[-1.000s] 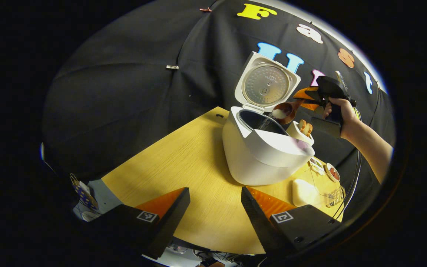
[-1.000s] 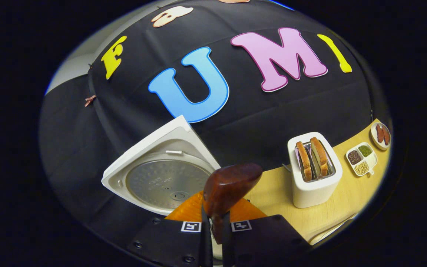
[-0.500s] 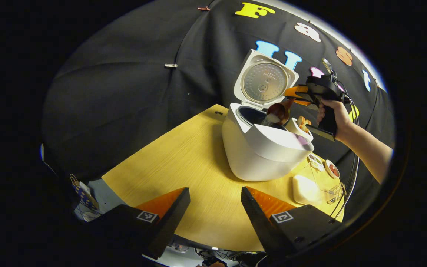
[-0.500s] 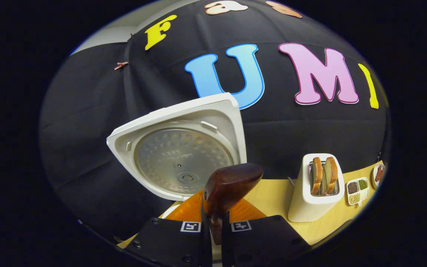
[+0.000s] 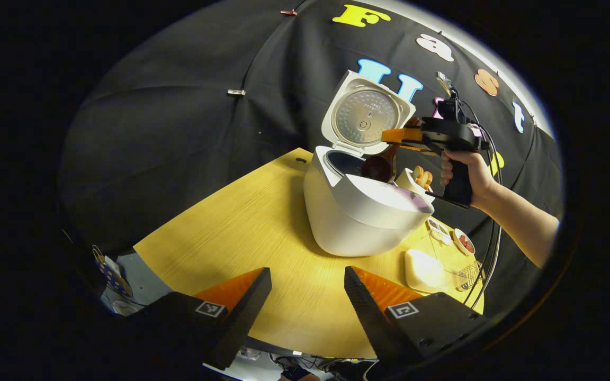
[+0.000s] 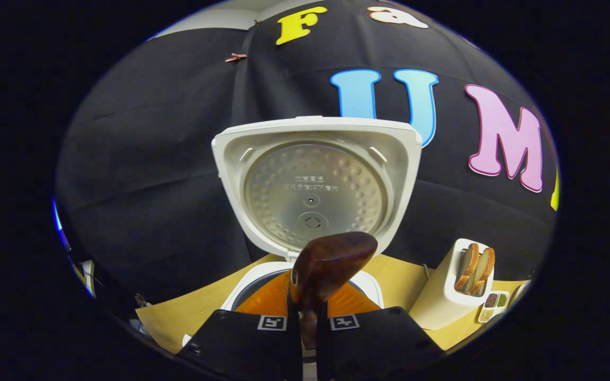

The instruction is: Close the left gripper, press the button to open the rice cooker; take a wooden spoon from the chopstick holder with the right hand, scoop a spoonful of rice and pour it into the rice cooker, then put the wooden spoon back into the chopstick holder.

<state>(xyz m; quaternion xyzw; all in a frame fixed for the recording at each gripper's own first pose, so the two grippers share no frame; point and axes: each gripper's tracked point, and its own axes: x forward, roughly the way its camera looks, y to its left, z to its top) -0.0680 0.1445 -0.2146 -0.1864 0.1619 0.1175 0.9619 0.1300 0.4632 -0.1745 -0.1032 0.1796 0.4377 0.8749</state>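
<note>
Nearest, the left tongs (image 5: 307,296) hang spread above the yellow wooden bench (image 5: 252,233), short of the white rice cooker (image 5: 360,222). Farther, the right tongs (image 6: 305,323) pinch the dark brown wooden spoon (image 6: 331,262) over the cooker's open pot.

The rice cooker (image 5: 360,219) is seen in plain white, with a dull silver, dimpled plate set in its raised lid (image 6: 315,193). The wooden spoon (image 6: 331,264) is shown in dark, glossy reddish brown with a mottled grain. The tabletop (image 5: 241,233) is finished in pale yellow wood with fine straight grain. A white toaster (image 6: 445,296) is loaded with brown-crusted bread slices. A small white divided dish (image 6: 492,308) is filled with brown, green and beige grains.
</note>
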